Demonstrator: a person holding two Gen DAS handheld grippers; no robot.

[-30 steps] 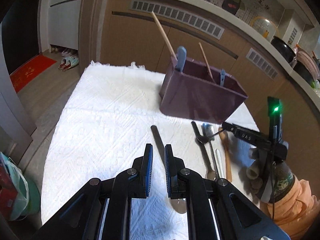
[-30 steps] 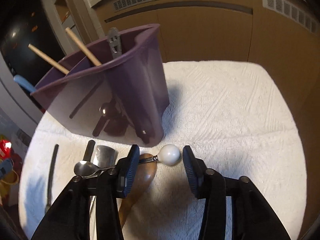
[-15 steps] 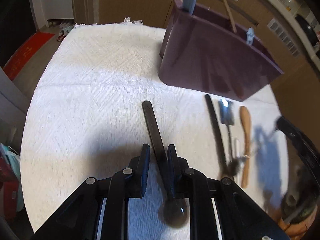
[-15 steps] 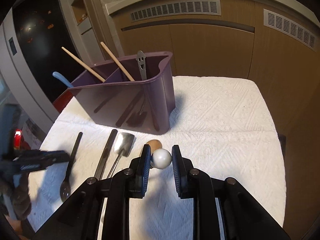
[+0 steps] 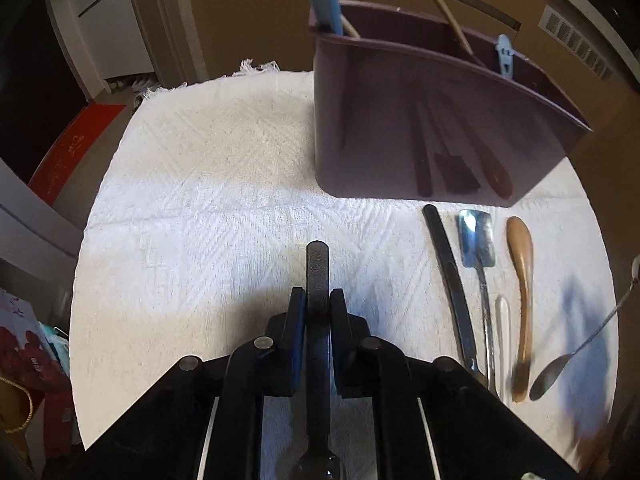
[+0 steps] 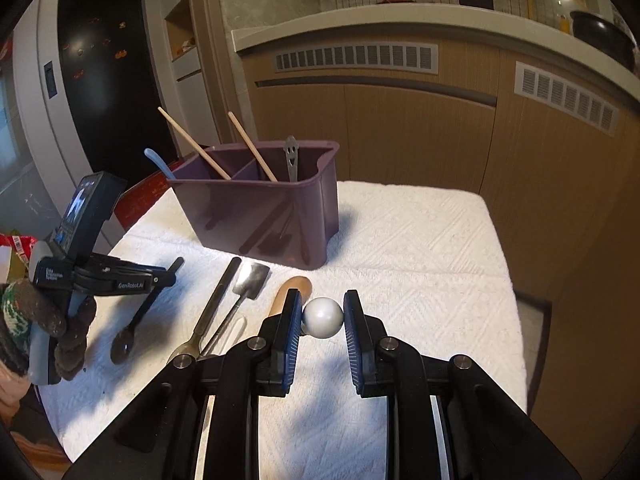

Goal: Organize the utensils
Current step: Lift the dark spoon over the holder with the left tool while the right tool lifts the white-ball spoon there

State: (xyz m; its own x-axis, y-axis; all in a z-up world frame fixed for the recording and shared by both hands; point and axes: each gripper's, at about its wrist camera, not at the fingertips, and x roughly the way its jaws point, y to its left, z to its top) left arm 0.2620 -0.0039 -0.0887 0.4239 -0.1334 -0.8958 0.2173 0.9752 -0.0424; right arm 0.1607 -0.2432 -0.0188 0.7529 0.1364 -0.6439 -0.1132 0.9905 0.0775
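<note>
Spoon (image 5: 317, 280) in left claw (image 5: 317, 304)

We see a white textured cloth (image 6: 420, 248) covering the tabletop, fringe at its far left corner. Behind it: tan wooden cabinets (image 6: 400, 132) w/ white slatted vents (image 6: 356, 57), under a pale countertop ledge (image 6: 400, 16). Far right up there, a black pot (image 6: 600, 32). Left: a dark glossy door (image 6: 104, 80) and a red floor mat (image 5: 76, 144). Near left, a red printed bag (image 5: 28, 356).
</note>
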